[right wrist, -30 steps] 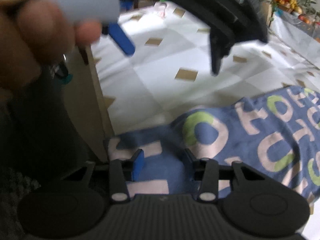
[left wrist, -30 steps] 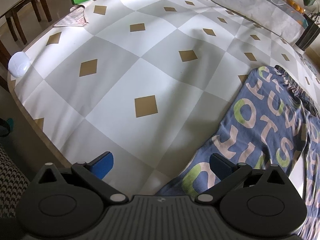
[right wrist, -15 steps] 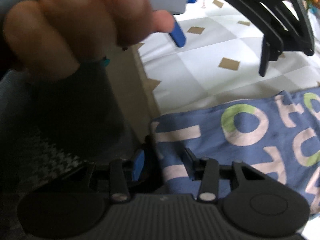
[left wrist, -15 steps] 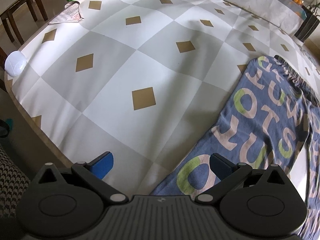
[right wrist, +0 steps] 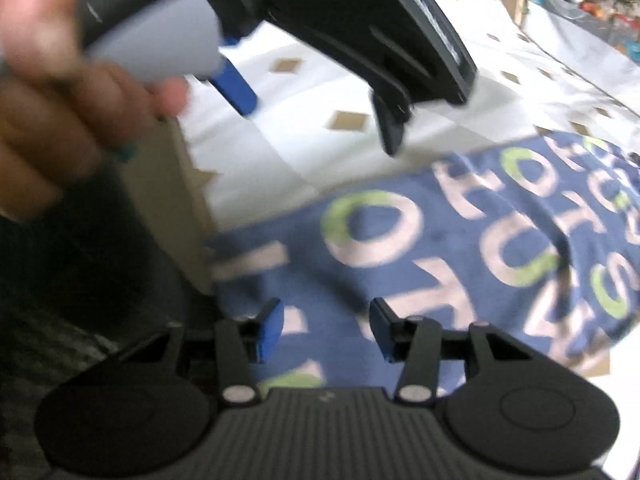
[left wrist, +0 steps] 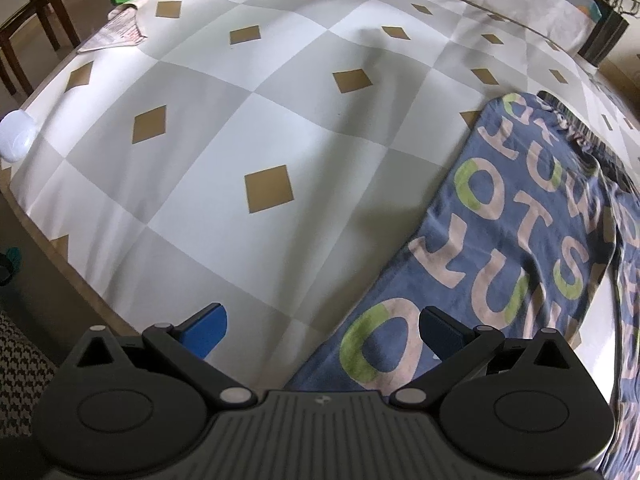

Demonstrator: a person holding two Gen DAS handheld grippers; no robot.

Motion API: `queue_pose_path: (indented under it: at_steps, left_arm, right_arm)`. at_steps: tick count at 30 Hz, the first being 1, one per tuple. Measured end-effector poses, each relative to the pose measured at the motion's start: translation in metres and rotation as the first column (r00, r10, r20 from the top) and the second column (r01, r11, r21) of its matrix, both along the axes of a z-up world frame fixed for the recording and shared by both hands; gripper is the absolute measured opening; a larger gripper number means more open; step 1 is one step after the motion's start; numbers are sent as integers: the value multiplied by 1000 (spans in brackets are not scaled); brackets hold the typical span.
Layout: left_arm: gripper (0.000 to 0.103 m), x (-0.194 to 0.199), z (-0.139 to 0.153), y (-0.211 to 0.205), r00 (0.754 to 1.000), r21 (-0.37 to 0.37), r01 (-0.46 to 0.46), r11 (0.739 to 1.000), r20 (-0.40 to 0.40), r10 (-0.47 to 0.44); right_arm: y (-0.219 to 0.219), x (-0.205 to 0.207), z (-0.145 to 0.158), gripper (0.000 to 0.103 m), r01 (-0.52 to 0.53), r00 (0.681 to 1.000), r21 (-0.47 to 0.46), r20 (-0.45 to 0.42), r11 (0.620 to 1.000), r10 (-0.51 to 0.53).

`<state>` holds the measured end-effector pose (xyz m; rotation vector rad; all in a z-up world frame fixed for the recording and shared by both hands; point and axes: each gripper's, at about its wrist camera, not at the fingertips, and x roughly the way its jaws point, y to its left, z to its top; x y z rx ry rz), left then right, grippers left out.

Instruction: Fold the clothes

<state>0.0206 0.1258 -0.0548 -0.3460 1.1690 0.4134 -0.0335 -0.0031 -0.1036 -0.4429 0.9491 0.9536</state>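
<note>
Left wrist view: left gripper (left wrist: 322, 330) spread wide, nothing pinched, hanging over the near edge of the checked grey-and-white tablecloth (left wrist: 248, 128); blue fabric garment with pale and green letters (left wrist: 516, 240) flat beneath its right finger and stretching ahead-right, likely smoothed for folding.

Right wrist view: right gripper (right wrist: 326, 330) partly spread, jaws just opening, the garment's near edge (right wrist: 420, 248) below but unpinched, probably just let go.
</note>
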Motion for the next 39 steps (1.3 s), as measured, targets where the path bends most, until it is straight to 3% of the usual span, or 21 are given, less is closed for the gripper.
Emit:
queue_pose_path:
  at_steps: [7,12,15,23,31,39]
  left_arm:
    - [103,4,-6,-10,999,-4,50,999,-21,-50]
    - [103,6,-14,-16,996,3,73,997,-47,-73]
    - [103,7,-20,-21,993,8,95,995,-67,-94]
    - [103,7,-30,-35,984,10,160,987,-84,-159]
    - [103,8,-36,-47,976,9,204,979,-85,-202]
    - [103,7,-54,-61,954,29,265,964,-151,-258]
  right_arm:
    - [2,-14,-3,49,-128,991,-2,-38,992,127]
    - [-4,-15,-2,49,-150,983,23,-105,988,152]
    - [-2,-21,2,49,-156,982,12,-102,988,156]
    - [-18,-28,10,47,-54,986,22,-154,998,57]
    - [-47,-21,15,52,139,986,-2,-92,990,-139]
    - [-52,-27,12,54,151,985,-22,-84,988,-152]
